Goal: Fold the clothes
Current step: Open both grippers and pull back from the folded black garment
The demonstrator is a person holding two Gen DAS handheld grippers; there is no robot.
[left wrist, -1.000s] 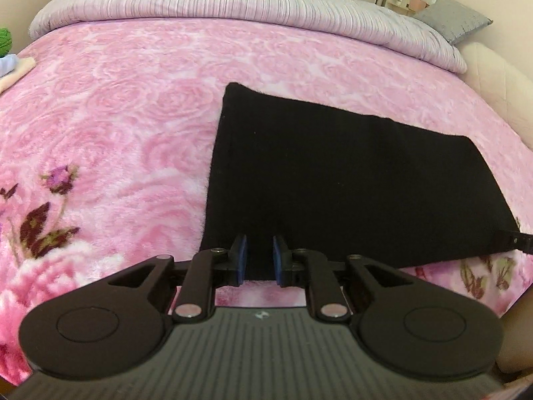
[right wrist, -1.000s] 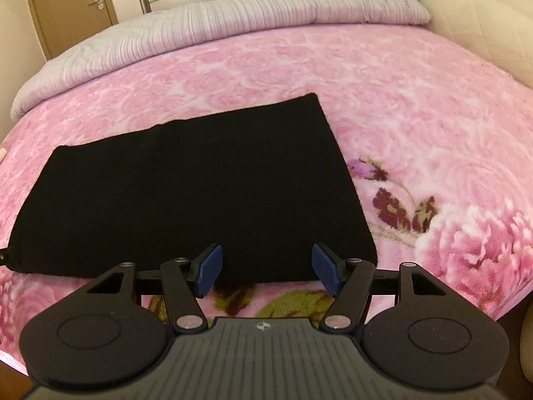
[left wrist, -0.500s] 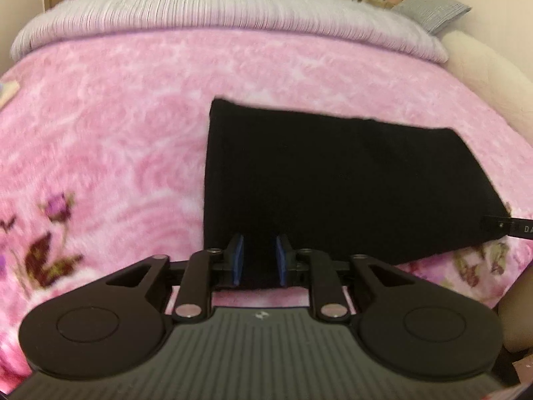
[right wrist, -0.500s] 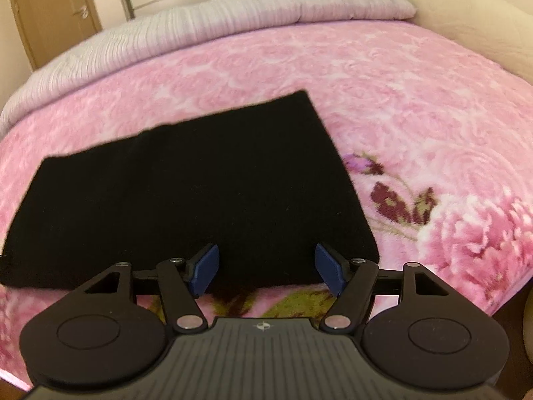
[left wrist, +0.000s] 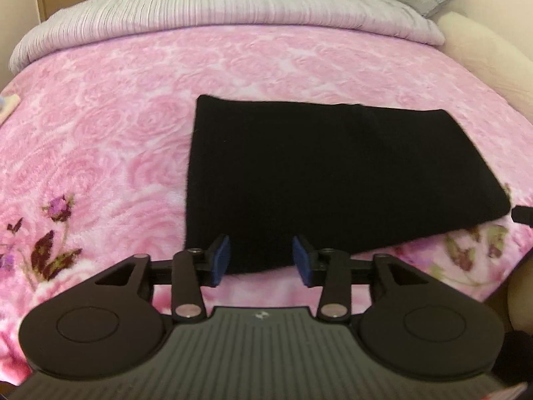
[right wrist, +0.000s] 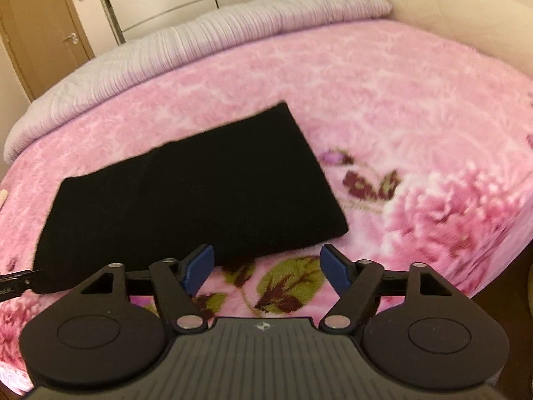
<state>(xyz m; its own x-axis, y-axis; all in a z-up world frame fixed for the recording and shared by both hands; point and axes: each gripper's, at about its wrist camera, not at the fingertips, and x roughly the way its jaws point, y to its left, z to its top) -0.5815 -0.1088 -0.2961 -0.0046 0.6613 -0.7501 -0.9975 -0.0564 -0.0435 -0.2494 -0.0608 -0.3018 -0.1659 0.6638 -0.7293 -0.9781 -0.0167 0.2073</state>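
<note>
The left gripper (left wrist: 261,260) stands with its blue pads apart and empty, poised over the near edge of the folded black garment (left wrist: 326,180), close to its left corner. That garment lies flat on the pink rose blanket (left wrist: 116,126), near the bed's front edge. The right gripper (right wrist: 265,270) gapes wide and empty over the blanket, just off the garment's near right corner.

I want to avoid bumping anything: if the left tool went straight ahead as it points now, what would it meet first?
Most likely the near edge of the black folded cloth, lying between the open left tool fingers' line, on the pink blanket. Depth is uncertain.
</note>
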